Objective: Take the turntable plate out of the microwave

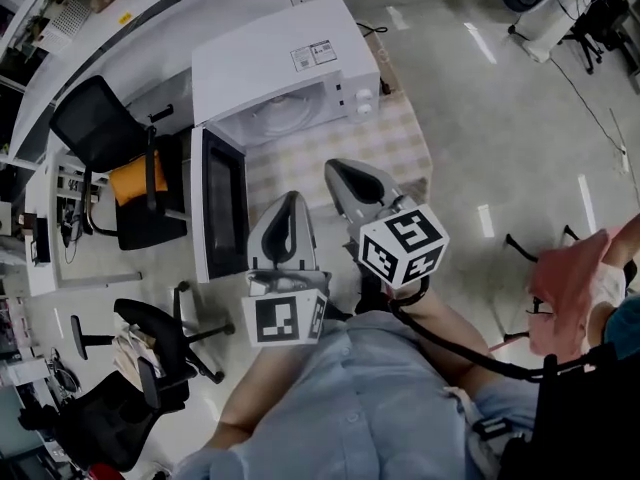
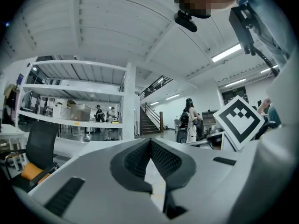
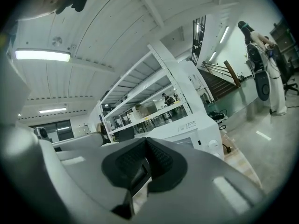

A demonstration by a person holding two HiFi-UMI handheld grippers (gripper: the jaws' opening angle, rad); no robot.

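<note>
1. Left gripper [image 1: 292, 200]: the jaws are closed, with the ribbed pads [image 2: 164, 158] meeting at the tips. Nothing is between them. It is held level and aims toward the microwave.
2. Right gripper [image 1: 333, 168]: the jaws are pressed together and empty. It sits just beside the left gripper, with its tips slightly nearer the microwave. Its marker cube [image 1: 402, 244] faces up at the rear.
3. Checked tablecloth [image 1: 392, 144]: it covers the table. A bare stretch of it lies between both gripper tips and the microwave's front.
4. Microwave door [image 1: 222, 204]: it is swung fully open to the left and stands just left of the left gripper.
5. Microwave [image 1: 285, 63]: a white casing with its cavity open toward the person and two knobs at the right of the front.
6. Turntable plate [image 1: 285, 116]: clear glass, it lies flat inside the cavity, well apart from both grippers.
7. Surroundings: a black office chair with an orange cushion [image 1: 135, 180] stands left of the door. A second black chair [image 1: 150, 353] is nearer the person. Another person's pink sleeve [image 1: 568, 280] shows at the right edge.
</note>
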